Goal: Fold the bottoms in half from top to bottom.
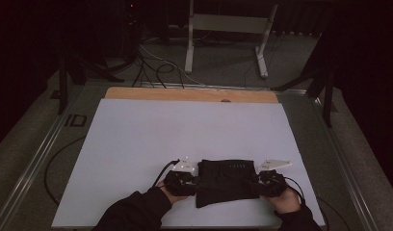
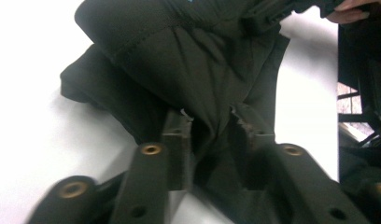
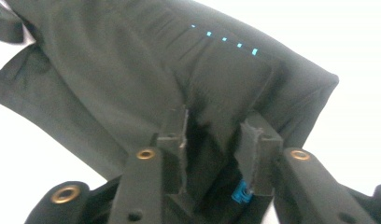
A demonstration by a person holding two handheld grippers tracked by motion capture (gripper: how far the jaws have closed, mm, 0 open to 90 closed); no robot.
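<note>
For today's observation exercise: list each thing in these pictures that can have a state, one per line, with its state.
Black garment: folded, lying flat on the white table.
Left gripper: jaws parted, a fold of cloth between them.
Right gripper: jaws parted, the garment's edge between them.

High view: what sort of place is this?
Probably a dim lab or recording workspace: a white-topped table on carpet, loose cables on the floor behind it, and a metal stand beyond.

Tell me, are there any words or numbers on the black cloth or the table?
None can be read.
black cloth: a row of small blue marks, too small to tell whether they are letters.
white table: no writing.
</note>
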